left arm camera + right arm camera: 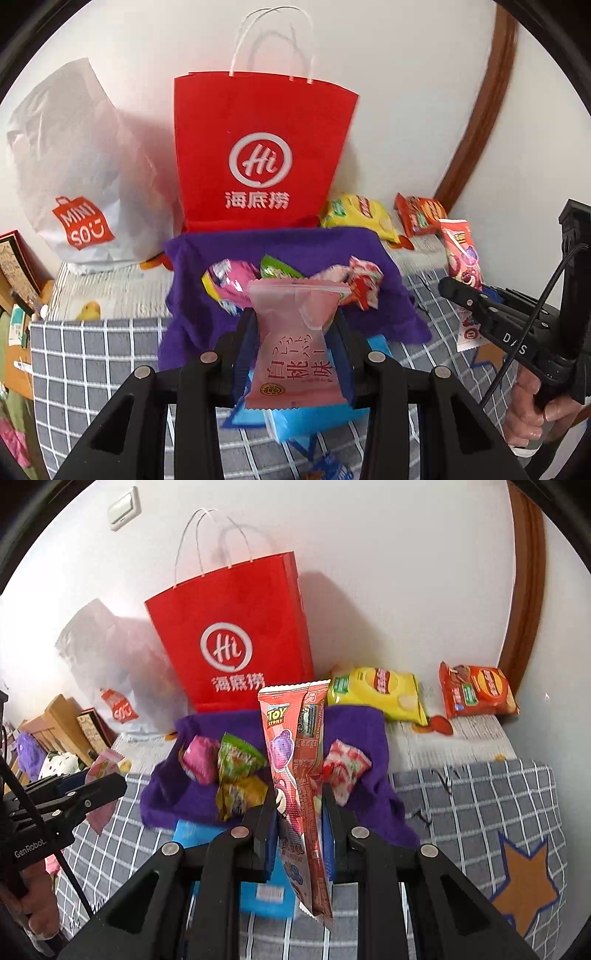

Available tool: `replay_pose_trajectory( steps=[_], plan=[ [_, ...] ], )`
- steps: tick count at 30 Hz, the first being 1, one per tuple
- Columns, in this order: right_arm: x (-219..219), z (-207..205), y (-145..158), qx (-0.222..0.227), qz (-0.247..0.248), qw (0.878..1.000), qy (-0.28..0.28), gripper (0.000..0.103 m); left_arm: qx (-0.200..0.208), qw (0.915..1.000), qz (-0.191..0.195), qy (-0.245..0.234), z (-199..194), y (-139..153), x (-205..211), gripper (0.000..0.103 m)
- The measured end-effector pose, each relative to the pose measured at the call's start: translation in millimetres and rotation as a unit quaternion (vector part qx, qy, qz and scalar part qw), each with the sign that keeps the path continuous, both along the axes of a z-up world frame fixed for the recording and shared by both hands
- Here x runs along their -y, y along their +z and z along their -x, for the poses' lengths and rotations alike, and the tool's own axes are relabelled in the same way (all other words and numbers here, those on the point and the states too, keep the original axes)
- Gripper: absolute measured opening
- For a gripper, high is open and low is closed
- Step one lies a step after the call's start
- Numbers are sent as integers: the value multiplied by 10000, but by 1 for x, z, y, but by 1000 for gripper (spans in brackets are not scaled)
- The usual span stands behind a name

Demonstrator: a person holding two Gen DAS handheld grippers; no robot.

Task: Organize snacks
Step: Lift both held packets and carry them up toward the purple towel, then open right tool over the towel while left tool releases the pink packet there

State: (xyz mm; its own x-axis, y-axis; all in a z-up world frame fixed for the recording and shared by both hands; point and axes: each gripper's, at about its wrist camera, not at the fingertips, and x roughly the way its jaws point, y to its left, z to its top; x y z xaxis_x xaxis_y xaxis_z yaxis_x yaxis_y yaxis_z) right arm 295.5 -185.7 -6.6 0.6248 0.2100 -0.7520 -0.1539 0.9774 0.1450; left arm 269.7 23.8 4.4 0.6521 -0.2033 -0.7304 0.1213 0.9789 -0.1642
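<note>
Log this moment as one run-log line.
left claw: shut on pink peach snack packet | right claw: shut on Toy Story packet | purple cloth: holds wrapped candies | red bag: upright behind

A home bedroom, by the look of it: a bed under a grey checked blanket [92, 354] against a white wall [388, 92], with a light switch [124, 508], a wooden door frame [524, 590], and plush toys [44, 757] beside the bed's left edge.
</note>
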Motion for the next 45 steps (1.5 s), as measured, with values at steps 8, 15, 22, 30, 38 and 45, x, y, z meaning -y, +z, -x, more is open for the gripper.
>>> replay_pose_trajectory(
  steps=[8, 15, 22, 30, 38, 45],
  plan=[
    [-3, -51, -4, -6, -112, 9999, 36, 20, -223, 9986, 180, 449, -45, -15, -41, 37],
    [-5, -93, -18, -160, -260, 9995, -8, 20, -281, 9965, 414, 673, -77, -21, -61, 37],
    [1, -121, -72, -708, -326, 9969, -53, 20, -524, 9944, 396, 833, -100, -52, -74, 37],
    [9, -140, -106, -1108, -104, 9937, -94, 20, -1220, 9847, 584, 1101, -109, -102, -98, 37],
    [4, -145, -126, -1372, -70, 9905, -29, 21, -1270, 9847, 820, 868, -112, -109, -84, 37],
    [2, -147, -126, -1405, -164, 9899, 80, 27, -1328, 9835, 977, 746, -115, -111, -77, 37]
  ],
)
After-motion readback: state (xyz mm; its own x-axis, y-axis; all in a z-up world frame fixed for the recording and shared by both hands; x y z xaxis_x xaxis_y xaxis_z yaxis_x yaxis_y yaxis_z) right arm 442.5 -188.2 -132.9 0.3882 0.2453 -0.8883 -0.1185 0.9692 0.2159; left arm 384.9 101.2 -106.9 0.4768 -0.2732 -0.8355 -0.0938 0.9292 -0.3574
